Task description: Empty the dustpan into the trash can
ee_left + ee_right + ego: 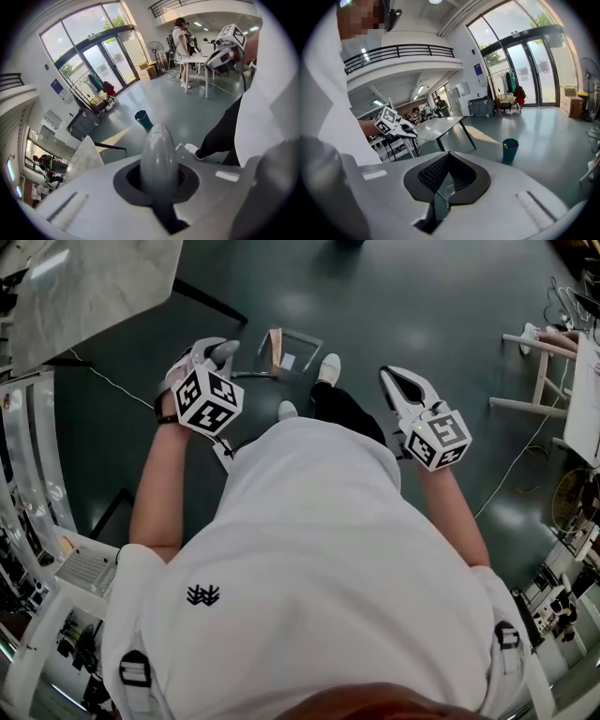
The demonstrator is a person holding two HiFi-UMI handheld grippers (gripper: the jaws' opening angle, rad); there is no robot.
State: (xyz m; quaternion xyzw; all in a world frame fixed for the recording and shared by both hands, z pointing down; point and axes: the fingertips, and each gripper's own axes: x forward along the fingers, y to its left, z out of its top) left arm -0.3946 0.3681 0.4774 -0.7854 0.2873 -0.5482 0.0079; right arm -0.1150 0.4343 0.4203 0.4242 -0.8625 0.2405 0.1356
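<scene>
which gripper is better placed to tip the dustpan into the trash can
Left. The left gripper is shut on the dustpan handle, with the pan low by the feet. The right gripper is shut and empty. The trash can stands farther off.

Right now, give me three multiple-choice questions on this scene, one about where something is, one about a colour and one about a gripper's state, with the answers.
1. Where does the trash can stand?
A. on a chair
B. on the open floor
C. against the person's shoe

2. What colour is the trash can?
A. red
B. white
C. teal

3. How is the left gripper?
A. shut on the grey handle
B. open and empty
C. shut on a cloth

Answers:
1. B, since both gripper views show it alone on the bare floor.
2. C, since its wall is teal.
3. A, since the left gripper view shows the handle's rounded end between the jaws.
</scene>
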